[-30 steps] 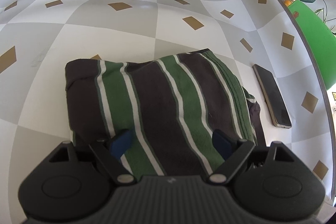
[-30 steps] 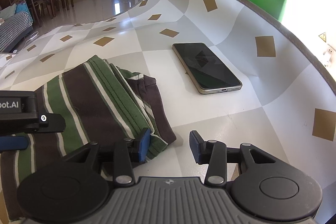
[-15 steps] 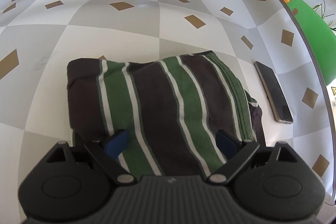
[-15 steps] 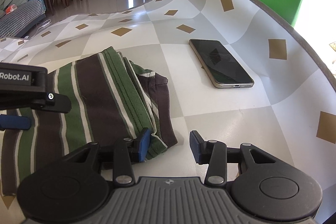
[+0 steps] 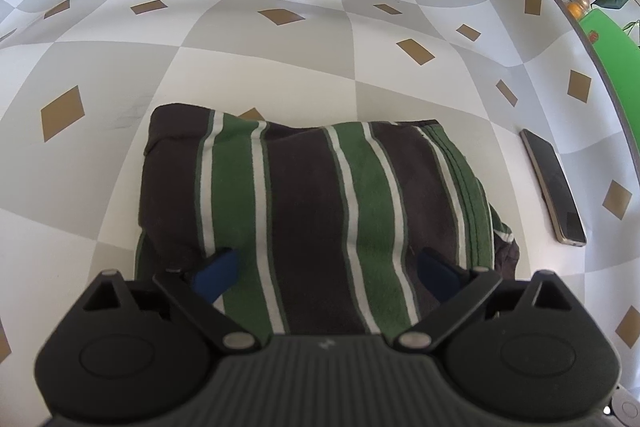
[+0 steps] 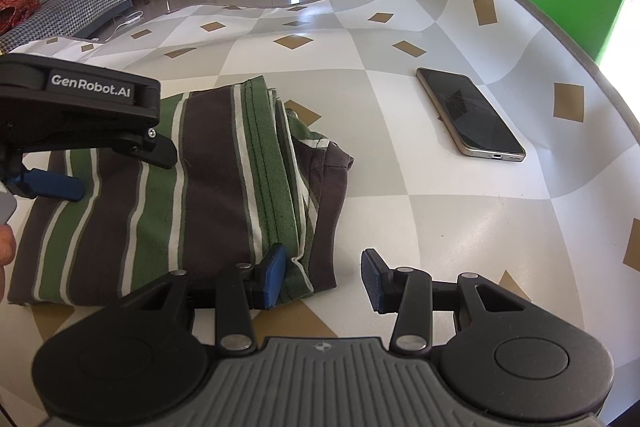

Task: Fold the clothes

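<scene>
Striped garment (image 5: pixel 312 211) folded flat (brown, green, white); right edge seemingly bunched.

The striped shirt (image 5: pixel 320 219) is folded into a thick, neat block. It has wide brown and green stripes with thin white lines between them. It lies flat, right in front of the left jaws and under them. Its brown corner (image 6: pixel 320 227) pokes out between the right jaws.
</scene>
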The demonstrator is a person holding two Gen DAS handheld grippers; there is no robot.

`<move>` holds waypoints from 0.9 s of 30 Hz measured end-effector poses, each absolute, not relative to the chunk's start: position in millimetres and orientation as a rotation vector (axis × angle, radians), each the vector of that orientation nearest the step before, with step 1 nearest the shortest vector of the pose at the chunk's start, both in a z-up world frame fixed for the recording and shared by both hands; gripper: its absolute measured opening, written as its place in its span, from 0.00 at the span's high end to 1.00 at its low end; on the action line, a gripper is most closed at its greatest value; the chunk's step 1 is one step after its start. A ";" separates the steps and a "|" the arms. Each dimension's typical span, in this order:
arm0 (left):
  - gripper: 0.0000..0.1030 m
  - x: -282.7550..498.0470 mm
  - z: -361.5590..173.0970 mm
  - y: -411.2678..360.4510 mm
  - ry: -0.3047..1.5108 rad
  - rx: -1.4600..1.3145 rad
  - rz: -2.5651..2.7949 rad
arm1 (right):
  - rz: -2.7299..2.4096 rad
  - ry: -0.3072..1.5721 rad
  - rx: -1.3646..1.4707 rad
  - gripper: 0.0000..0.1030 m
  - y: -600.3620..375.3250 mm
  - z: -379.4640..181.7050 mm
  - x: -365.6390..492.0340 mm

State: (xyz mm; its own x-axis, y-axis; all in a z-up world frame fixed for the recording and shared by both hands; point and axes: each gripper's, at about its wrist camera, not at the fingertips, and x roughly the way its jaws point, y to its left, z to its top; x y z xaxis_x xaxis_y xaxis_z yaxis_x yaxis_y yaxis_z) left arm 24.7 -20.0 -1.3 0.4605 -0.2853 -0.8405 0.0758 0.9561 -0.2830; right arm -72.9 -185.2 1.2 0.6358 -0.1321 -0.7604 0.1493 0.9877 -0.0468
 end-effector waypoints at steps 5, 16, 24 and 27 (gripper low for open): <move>0.05 21.8 2.4 -18.5 1.060 -0.211 -0.211 | -0.143 0.874 0.033 0.60 -183.6 2.0 -77.2; 0.04 13.3 23.4 -6.0 0.995 -0.194 -0.185 | -0.140 0.801 0.085 0.60 -186.7 17.2 -77.5; 0.03 6.6 27.3 16.1 0.986 -0.176 -0.146 | -0.099 0.763 0.093 0.60 -180.8 21.9 -74.5; 0.03 3.5 21.9 24.3 0.996 -0.154 -0.125 | -0.087 0.756 0.078 0.60 -175.9 22.2 -72.9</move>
